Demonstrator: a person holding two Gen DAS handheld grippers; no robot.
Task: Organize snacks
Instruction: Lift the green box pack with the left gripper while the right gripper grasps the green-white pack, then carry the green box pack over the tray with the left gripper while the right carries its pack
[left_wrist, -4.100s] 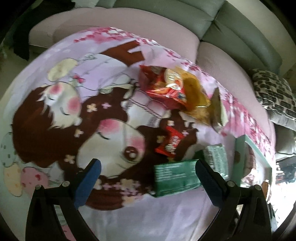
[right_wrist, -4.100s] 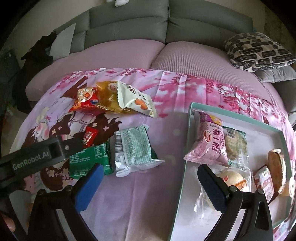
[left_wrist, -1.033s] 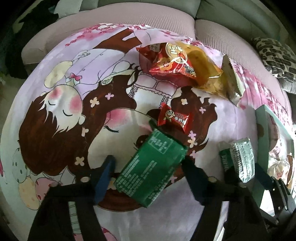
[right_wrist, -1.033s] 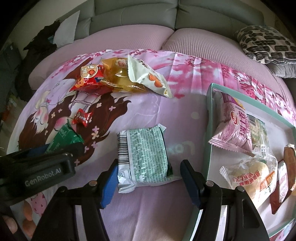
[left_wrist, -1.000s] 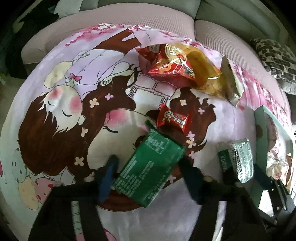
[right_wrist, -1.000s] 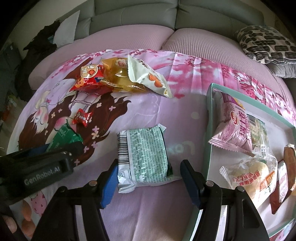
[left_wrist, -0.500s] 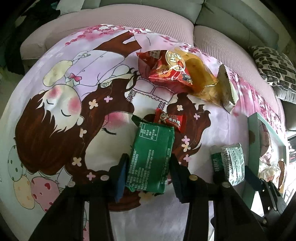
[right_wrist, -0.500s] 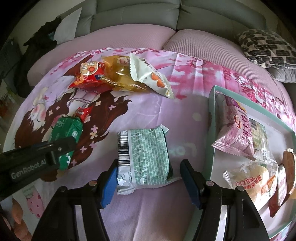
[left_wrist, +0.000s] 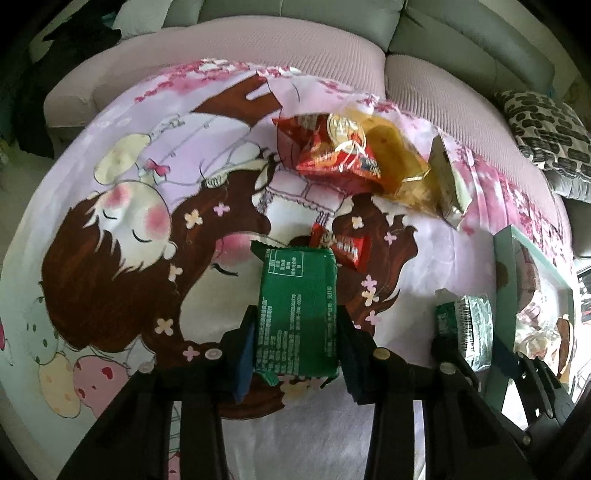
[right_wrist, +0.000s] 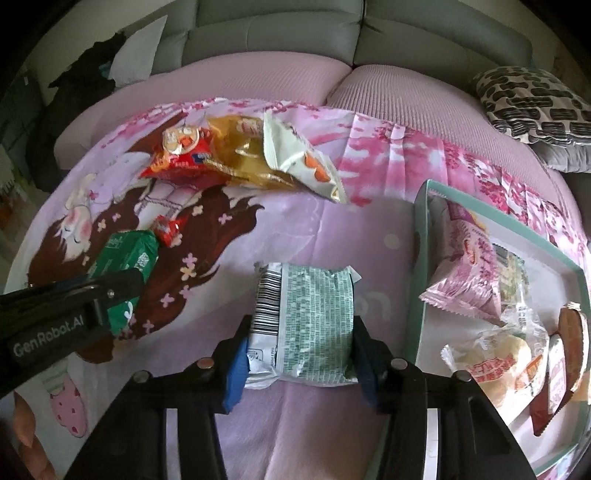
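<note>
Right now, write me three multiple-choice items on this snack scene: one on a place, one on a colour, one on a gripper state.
1. Where is the pink packet?
A. in the tray
B. on the sofa cushion
C. under the blanket

2. What colour is the packet between the left gripper's fingers?
A. yellow
B. green
C. blue

3. How is the right gripper set?
A. wide open, empty
B. out of view
C. closed on the silver-green packet

Answers: 1 A, it lies inside the teal rim; 2 B, its wrapper is dark green; 3 C, both pads press its sides.

Black claw (right_wrist: 299, 352), blue finger pads (right_wrist: 236, 363)
</note>
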